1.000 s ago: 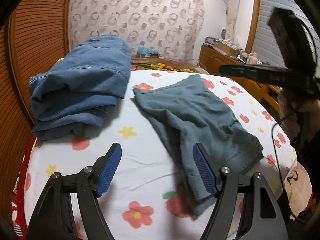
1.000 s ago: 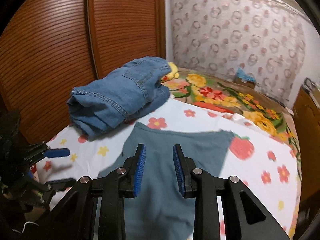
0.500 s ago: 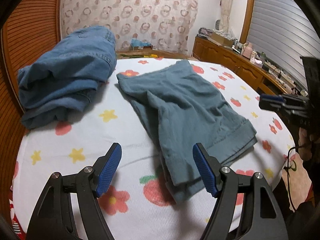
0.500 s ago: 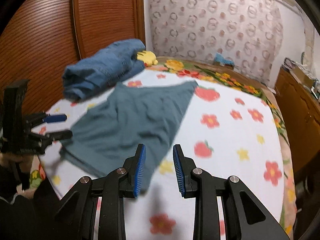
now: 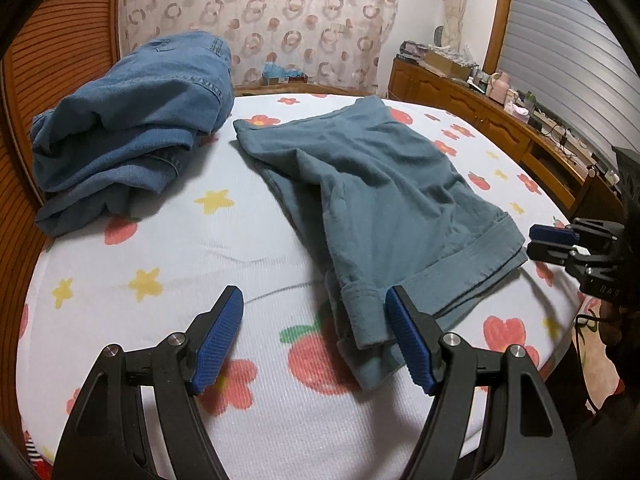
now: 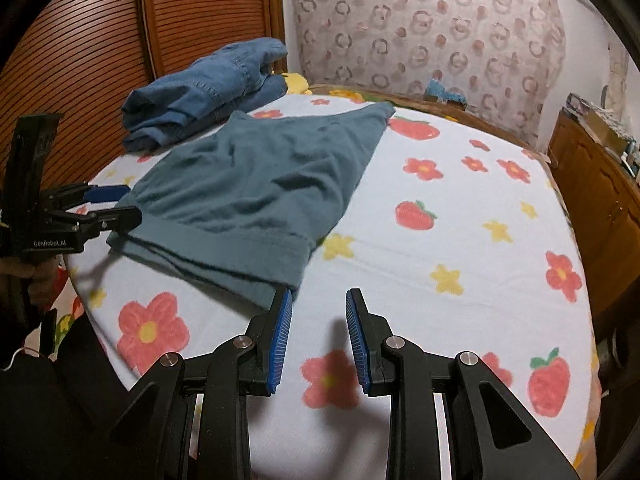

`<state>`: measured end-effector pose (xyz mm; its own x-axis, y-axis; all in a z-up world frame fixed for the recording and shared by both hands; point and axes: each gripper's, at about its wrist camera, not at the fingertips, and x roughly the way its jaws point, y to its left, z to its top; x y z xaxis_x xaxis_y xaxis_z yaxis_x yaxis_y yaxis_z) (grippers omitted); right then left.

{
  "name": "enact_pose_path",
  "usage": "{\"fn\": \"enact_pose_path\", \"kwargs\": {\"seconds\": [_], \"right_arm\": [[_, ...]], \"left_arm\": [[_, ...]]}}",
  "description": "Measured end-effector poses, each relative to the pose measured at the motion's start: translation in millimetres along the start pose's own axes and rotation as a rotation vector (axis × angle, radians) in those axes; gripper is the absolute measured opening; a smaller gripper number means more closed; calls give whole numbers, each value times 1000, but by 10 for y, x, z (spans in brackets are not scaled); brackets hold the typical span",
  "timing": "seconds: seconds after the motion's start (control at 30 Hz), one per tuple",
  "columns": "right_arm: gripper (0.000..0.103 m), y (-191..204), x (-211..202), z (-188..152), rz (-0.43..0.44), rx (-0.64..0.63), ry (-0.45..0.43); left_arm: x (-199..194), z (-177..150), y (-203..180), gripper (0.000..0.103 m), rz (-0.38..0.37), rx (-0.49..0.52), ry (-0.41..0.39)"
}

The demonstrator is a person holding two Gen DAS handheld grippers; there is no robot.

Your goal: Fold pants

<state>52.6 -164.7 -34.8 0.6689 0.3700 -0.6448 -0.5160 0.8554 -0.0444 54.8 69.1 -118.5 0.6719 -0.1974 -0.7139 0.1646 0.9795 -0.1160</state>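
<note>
Bedsheet with flower print fills both views; teal pants lie centre frame, apparently already halved leg over leg, cross fold likely still to do; folded jeans upper left; left gripper wide open at near hem corner; right gripper slightly open, empty, beside other corner.

Both handheld tools share one build. The left gripper and the right gripper are matte black plastic linkages with round silver screws at the pivots, their jaws faced with ribbed blue rubber. White lettering reading "GenRobot.AI" marks the left body in the right wrist view. A thin cable trails below it, beside a dark sleeve.
</note>
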Motion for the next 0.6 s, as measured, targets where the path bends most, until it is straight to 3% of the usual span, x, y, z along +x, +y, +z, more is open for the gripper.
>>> {"fn": "enact_pose_path", "kwargs": {"seconds": [0.4, 0.43, 0.47, 0.6], "right_arm": [[29, 10, 142, 37, -11, -24, -36], [26, 23, 149, 34, -11, -28, -37], [15, 31, 158, 32, 0, -28, -37], [3, 73, 147, 25, 26, -33, -43]], "left_arm": [[4, -13, 4, 75, 0, 0, 6], [2, -12, 4, 75, 0, 0, 5], [5, -13, -2, 75, -2, 0, 3], [-25, -9, -41, 75, -15, 6, -7]]}}
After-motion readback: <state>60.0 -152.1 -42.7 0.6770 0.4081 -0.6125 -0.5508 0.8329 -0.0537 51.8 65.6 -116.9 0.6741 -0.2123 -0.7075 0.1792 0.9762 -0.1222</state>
